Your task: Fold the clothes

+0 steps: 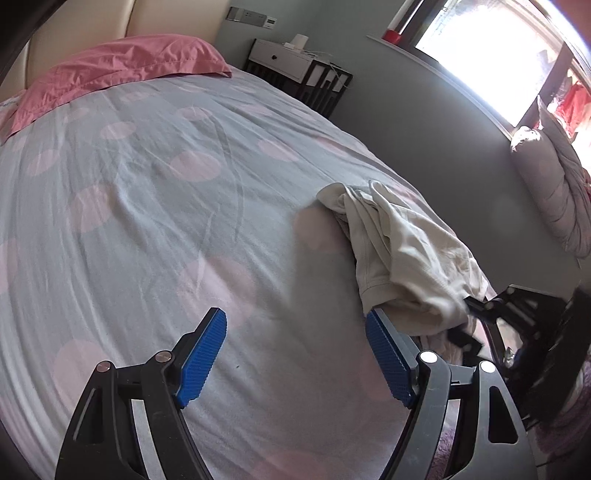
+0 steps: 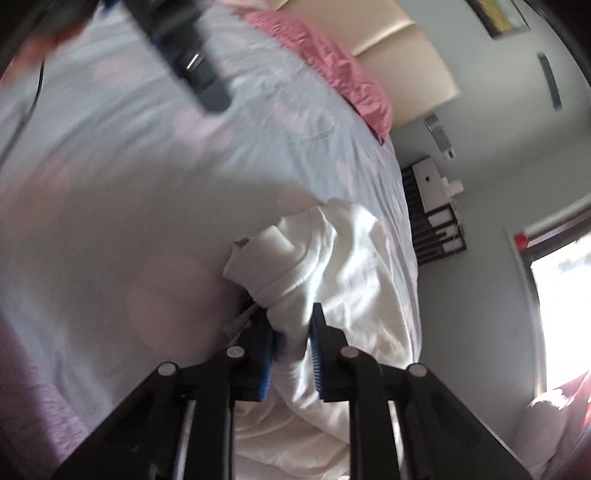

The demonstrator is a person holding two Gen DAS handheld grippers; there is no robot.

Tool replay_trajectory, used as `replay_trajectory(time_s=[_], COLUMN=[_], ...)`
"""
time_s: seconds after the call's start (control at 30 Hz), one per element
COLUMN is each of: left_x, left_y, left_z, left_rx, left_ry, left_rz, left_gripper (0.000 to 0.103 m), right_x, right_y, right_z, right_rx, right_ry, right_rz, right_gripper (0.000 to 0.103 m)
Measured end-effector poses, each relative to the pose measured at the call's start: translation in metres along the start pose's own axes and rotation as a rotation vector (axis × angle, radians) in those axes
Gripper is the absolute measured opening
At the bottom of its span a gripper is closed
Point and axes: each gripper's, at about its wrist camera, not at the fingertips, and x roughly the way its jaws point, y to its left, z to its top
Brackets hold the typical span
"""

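Note:
A crumpled white garment (image 1: 406, 251) lies in a heap near the right edge of the bed (image 1: 147, 221), which has a pale blue sheet with pink dots. My left gripper (image 1: 295, 317) is open over bare sheet just left of the heap, its blue pads (image 1: 203, 354) wide apart with nothing between them. In the right wrist view the right gripper (image 2: 291, 314) is shut on a fold of the white garment (image 2: 332, 258), and fabric bunches between its blue pads (image 2: 317, 354). The left gripper (image 2: 192, 62) shows blurred at the top left of that view.
A pink pillow (image 1: 122, 66) rests against the cream headboard (image 1: 74, 33). A black and white nightstand (image 1: 295, 70) stands beyond the bed by the grey wall. At the right, a bright window (image 1: 491, 55) and a grey bedding pile (image 1: 561, 192).

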Motion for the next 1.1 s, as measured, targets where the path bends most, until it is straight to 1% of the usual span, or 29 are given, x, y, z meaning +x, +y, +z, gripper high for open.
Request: replay_trajectory(time_s=[0.07, 0.2, 0.33, 0.4, 0.53, 0.63, 0.7, 0.83, 0.9, 1.0, 1.1], left_x=[0.005, 0.016, 0.028, 0.035, 0.054, 0.071, 0.083, 0.107, 0.118, 0.126, 0.132], left_y=[-0.002, -0.008, -0.014, -0.016, -0.022, -0.026, -0.028, -0.031, -0.034, -0.040, -0.047], left_z=[0.004, 0.015, 0.028, 0.034, 0.048, 0.056, 0.061, 0.070, 0.075, 0.084, 0.097], left_rx=[0.012, 0.040, 0.063, 0.066, 0.079, 0.089, 0.086, 0.057, 0.046, 0.036, 0.034], left_ry=[0.005, 0.013, 0.020, 0.023, 0.039, 0.056, 0.068, 0.096, 0.103, 0.094, 0.078], left_rz=[-0.023, -0.063, -0.089, -0.106, -0.134, -0.143, -0.157, -0.204, -0.238, -0.290, -0.325], left_gripper=[0.079, 0.079, 0.079, 0.079, 0.079, 0.079, 0.079, 0.079, 0.079, 0.079, 0.079], right_x=[-0.010, -0.023, -0.022, -0.016, 0.017, 0.053, 0.081, 0.138, 0.166, 0.199, 0.223], right_y=[-0.022, -0.069, -0.121, -0.148, -0.201, -0.235, -0.255, -0.278, -0.279, -0.278, -0.277], right_z=[0.003, 0.005, 0.008, 0.011, 0.010, 0.004, -0.001, -0.021, -0.030, -0.044, -0.056], right_rx=[0.081, 0.170, 0.240, 0.270, 0.336, 0.390, 0.425, 0.493, 0.510, 0.556, 0.618], right_ry=[-0.017, -0.022, -0.011, -0.007, 0.015, 0.052, 0.065, 0.127, 0.166, 0.203, 0.249], right_rz=[0.028, 0.037, 0.071, 0.107, 0.182, 0.208, 0.241, 0.294, 0.307, 0.347, 0.399], right_gripper=[0.012, 0.011, 0.011, 0.011, 0.011, 0.012, 0.012, 0.012, 0.012, 0.011, 0.013])
